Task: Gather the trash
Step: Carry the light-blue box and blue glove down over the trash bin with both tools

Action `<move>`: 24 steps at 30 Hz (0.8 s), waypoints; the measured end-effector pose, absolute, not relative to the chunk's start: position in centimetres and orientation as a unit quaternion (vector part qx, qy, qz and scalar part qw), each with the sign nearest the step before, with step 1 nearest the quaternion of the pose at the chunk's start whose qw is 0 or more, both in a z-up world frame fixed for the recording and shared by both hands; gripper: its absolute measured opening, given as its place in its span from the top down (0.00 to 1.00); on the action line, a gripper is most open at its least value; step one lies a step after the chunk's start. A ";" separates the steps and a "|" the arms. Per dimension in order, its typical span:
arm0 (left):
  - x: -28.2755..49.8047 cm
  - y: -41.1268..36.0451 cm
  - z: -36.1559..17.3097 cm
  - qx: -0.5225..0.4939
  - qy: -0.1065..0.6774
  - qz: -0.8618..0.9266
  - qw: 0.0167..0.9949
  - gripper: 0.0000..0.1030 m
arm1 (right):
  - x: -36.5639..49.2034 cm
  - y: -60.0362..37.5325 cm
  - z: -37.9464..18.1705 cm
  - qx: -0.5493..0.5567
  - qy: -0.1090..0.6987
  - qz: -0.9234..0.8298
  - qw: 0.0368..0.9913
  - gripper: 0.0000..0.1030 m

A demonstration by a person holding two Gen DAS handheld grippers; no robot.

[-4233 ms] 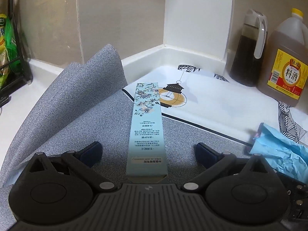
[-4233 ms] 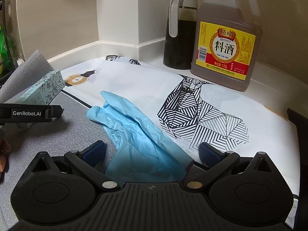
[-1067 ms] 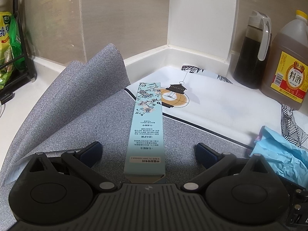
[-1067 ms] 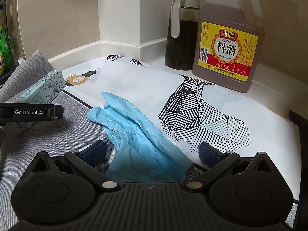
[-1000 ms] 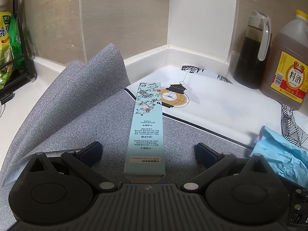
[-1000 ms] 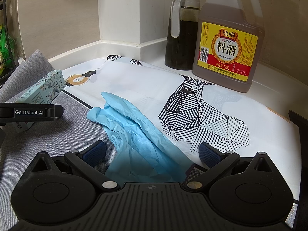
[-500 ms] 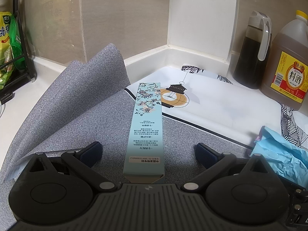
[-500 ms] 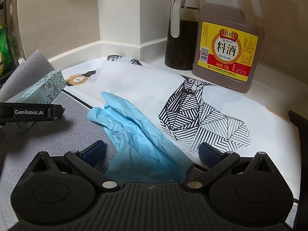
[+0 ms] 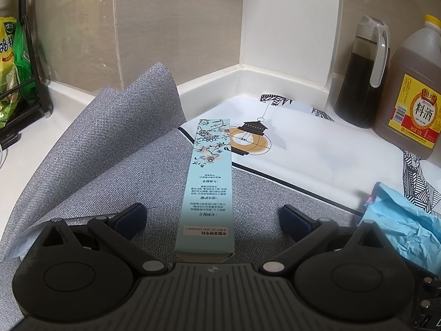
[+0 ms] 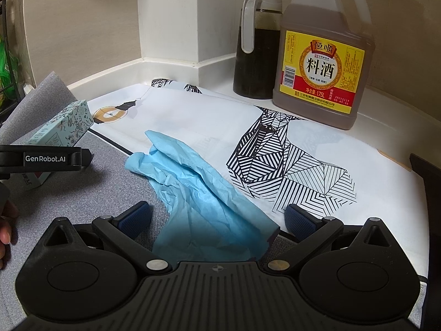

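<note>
Left wrist view: both tongs spread wide over trash on the desk.
The left tongs (image 9: 212, 218) straddled the near end of a slim blue carton (image 9: 208, 190) lying on the grey mat (image 9: 110, 171), pads apart from it; light, stiff, best pinched across its long sides. The right tongs (image 10: 217, 218) gaped around a crumpled blue glove (image 10: 204, 193), soft, probably slippery; gather it mid-bunch.

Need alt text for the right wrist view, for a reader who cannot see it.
The open right gripper straddles a crumpled light blue disposable glove lying across a grey woven mat and a white printed sheet. Behind stand a dark sauce dispenser and an amber cooking-wine jug; the left gripper flanks a floral box.
</note>
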State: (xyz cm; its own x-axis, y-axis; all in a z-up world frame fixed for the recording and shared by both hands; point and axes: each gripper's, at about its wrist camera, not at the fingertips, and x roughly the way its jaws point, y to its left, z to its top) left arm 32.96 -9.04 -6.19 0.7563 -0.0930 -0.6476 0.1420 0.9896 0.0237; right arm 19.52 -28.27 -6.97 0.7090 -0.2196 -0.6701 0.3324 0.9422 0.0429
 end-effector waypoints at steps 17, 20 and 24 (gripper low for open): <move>30.7 -7.7 -4.6 0.042 0.342 -0.091 0.934 0.70 | 17.5 -29.0 -5.8 0.114 0.274 -0.133 0.946 0.69; 29.0 -6.9 -4.1 0.038 0.336 -0.102 0.935 0.70 | 16.7 -29.3 -5.3 0.132 0.240 -0.128 0.953 0.69; 26.3 -5.6 -2.7 0.031 0.321 -0.120 0.939 0.70 | 16.5 -29.7 -5.4 0.152 0.231 -0.125 0.953 0.69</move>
